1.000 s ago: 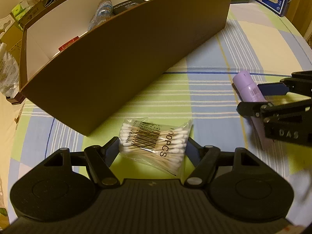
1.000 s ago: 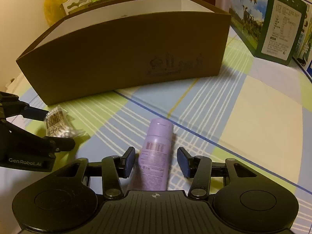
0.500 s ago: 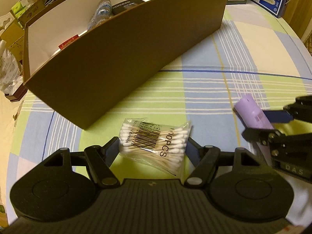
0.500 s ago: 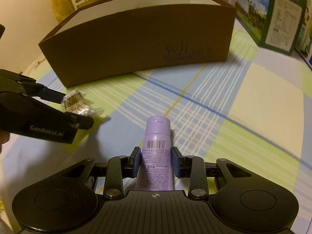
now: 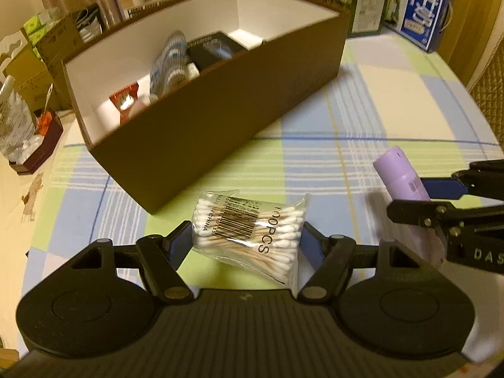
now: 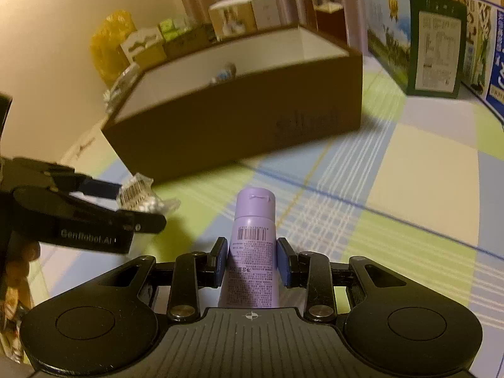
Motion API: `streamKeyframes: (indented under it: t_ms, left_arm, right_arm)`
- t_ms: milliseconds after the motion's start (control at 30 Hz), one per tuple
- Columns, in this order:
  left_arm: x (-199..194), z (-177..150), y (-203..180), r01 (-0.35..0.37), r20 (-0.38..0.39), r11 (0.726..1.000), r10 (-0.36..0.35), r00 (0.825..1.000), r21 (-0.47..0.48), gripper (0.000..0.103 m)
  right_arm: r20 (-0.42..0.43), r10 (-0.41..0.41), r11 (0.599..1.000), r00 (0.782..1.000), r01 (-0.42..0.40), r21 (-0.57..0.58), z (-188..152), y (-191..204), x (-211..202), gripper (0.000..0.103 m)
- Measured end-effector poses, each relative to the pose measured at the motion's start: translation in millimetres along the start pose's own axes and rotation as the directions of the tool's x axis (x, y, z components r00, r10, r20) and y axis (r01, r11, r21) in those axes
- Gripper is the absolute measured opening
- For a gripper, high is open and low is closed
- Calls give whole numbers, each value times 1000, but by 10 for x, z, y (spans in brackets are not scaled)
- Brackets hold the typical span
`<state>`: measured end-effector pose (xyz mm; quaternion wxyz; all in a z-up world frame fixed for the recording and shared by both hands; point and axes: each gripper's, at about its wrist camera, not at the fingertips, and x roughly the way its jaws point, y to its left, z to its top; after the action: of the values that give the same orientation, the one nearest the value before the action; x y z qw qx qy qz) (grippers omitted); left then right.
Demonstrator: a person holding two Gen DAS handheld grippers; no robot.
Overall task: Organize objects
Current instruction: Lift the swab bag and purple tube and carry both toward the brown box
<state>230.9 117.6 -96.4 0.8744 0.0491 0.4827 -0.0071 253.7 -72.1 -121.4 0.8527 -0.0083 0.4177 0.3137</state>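
Cartons (image 6: 434,53) stand behind the brown box (image 5: 226,119) on the checked cloth (image 5: 393,100). The box holds a patterned bottle (image 5: 168,60), black case (image 5: 214,52) and red packet (image 5: 124,97) (seen only from my left wrist). My left gripper (image 5: 245,242) pinches the swab pack (image 5: 249,233); my right gripper (image 6: 252,258) clamps the lilac tube (image 6: 252,252).

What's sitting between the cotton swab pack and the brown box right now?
Nothing: in the left wrist view only bare checked tablecloth lies between the cotton swab pack, held in the left gripper, and the brown box.
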Motion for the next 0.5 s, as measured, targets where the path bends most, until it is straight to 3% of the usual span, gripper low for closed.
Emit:
streamKeyframes:
  t_ms: [500]
  left_arm:
    - [-485, 325, 126, 25, 147, 1000, -26, 989, 10, 69]
  right_arm:
    - [91, 56, 998, 994, -58, 24, 390, 159, -224, 30]
